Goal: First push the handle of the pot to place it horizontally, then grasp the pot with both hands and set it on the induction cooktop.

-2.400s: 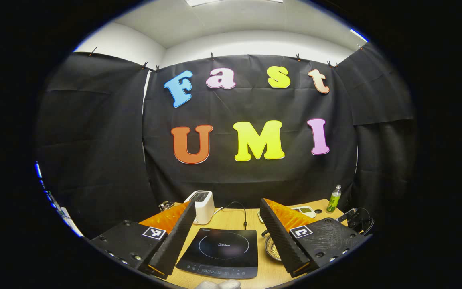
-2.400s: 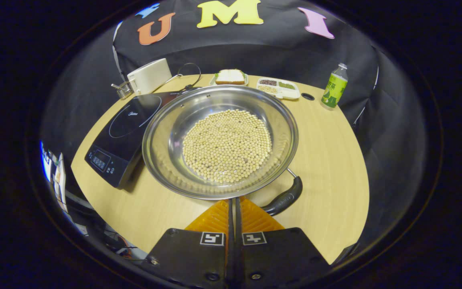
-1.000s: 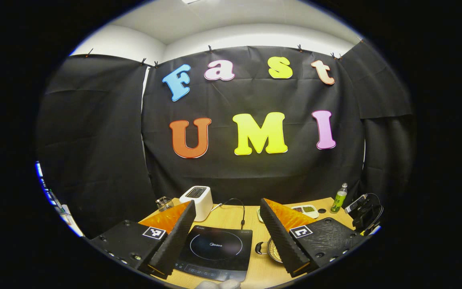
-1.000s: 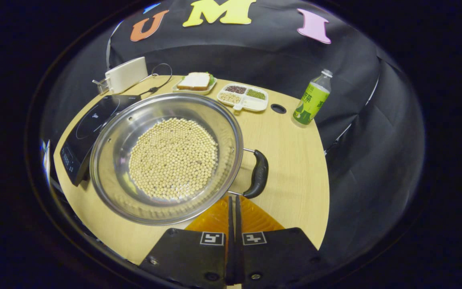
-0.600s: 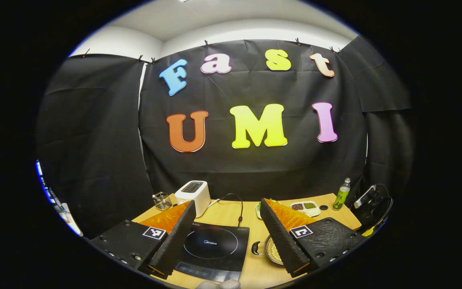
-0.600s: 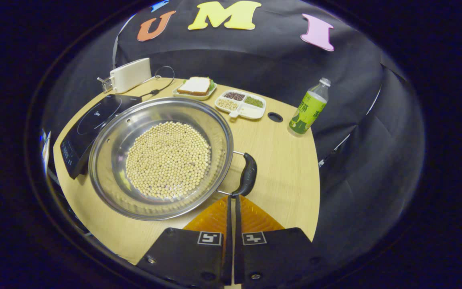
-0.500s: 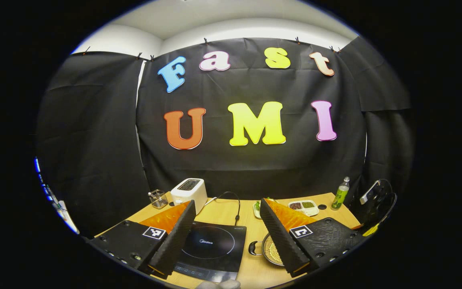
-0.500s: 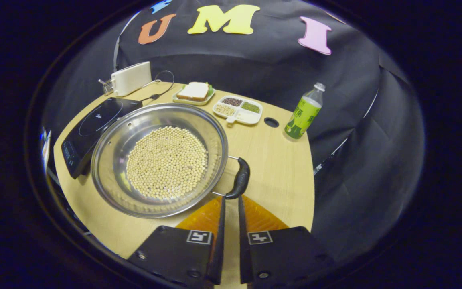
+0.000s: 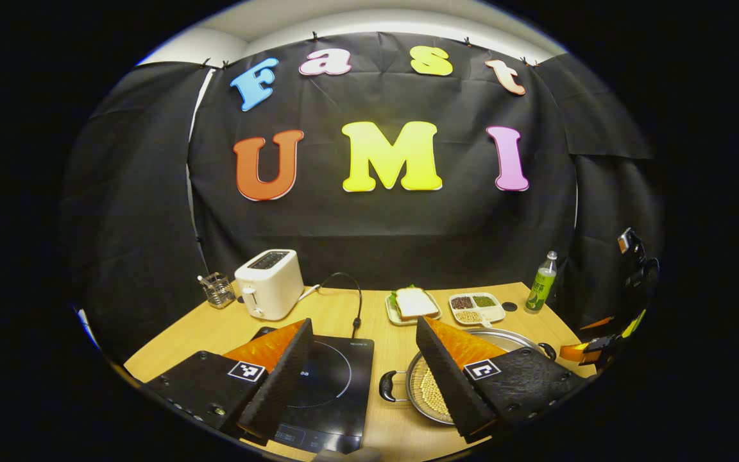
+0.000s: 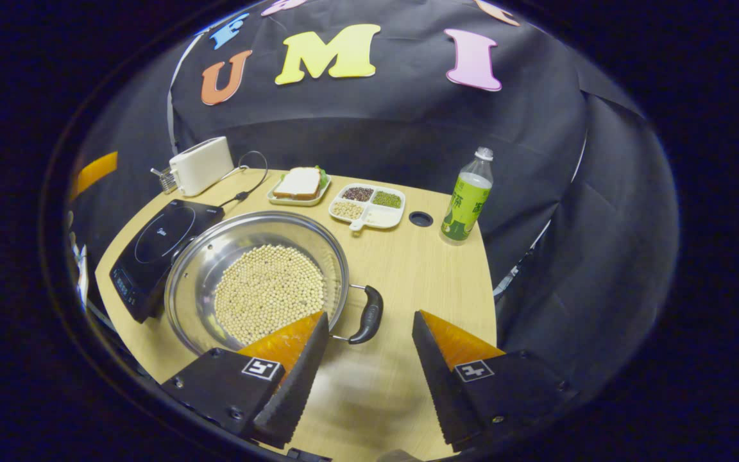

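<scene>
— Pot (image 10: 260,282) placement first: where do you have it?

— On the wooden table (image 10: 421,282), just to the right of the induction cooktop (image 10: 161,253); its rim looks to overlap the cooktop's near corner in the right gripper view, though you cannot tell if they touch; it holds a bed of pale beans (image 10: 270,292); one black handle (image 10: 368,314) points to the right, the other handle (image 9: 387,386) points toward the cooktop in the left gripper view.

— And your right gripper (image 10: 369,356)?

— Spread wide and holding nothing; the right handle lies just ahead of the gap, nearer the left finger, not touching either.

— Your left gripper (image 9: 364,369)?

— Also wide and empty; you have it raised over the table's near edge, one finger over the cooktop, the other over the pot.

— Behind that?

— Toaster (image 10: 201,165), sandwich plate (image 10: 297,185), divided dish (image 10: 364,204) and green bottle (image 10: 466,199) along the back.
</scene>
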A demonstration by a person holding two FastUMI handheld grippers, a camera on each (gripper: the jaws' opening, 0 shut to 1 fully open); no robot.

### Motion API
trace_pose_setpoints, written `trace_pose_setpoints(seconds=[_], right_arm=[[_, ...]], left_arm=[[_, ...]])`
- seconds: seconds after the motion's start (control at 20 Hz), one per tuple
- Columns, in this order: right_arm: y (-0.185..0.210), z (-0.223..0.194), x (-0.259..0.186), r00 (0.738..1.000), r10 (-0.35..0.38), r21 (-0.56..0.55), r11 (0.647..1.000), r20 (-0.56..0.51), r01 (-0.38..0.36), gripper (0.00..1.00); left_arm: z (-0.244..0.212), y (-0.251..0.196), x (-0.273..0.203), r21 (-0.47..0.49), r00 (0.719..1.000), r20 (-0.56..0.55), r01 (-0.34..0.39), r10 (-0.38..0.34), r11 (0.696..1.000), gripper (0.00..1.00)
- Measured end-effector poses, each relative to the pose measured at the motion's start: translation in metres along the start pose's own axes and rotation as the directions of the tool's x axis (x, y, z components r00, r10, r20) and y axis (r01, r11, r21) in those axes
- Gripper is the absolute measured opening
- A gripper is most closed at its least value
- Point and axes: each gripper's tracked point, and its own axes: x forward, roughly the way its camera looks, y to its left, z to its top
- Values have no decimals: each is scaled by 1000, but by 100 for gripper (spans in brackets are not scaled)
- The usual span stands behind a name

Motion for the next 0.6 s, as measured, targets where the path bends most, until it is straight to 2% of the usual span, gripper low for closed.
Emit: trace_pose_setpoints(seconds=[0.05, 0.1, 0.2, 0.25, 0.5, 0.6], right_arm=[[2, 2, 5, 1000, 4, 10, 1000, 1, -4, 87], [4, 2, 8, 1000, 5, 18, 1000, -1, -5, 84], [7, 1, 17, 1000, 8, 32, 999, -9, -7, 84], [8, 2, 22, 1000, 7, 37, 999, -10, -7, 87], [11, -3, 42, 999, 11, 71, 997, -40, -8, 84], [12, -7, 47, 998, 16, 90, 996, -54, -11, 87]], left_arm=[[-12, -3, 6, -3, 1000, -28, 7, -7, 1000, 97], [-22, -6, 13, -2, 999, -42, 16, -16, 1000, 97], [-50, -14, 26, -16, 995, -99, 31, -33, 999, 97], [-63, -18, 33, -16, 992, -123, 35, -37, 999, 97], [-111, -35, 56, -33, 972, -227, 61, -67, 998, 97], [-129, -39, 59, -39, 960, -270, 65, -73, 997, 97]])
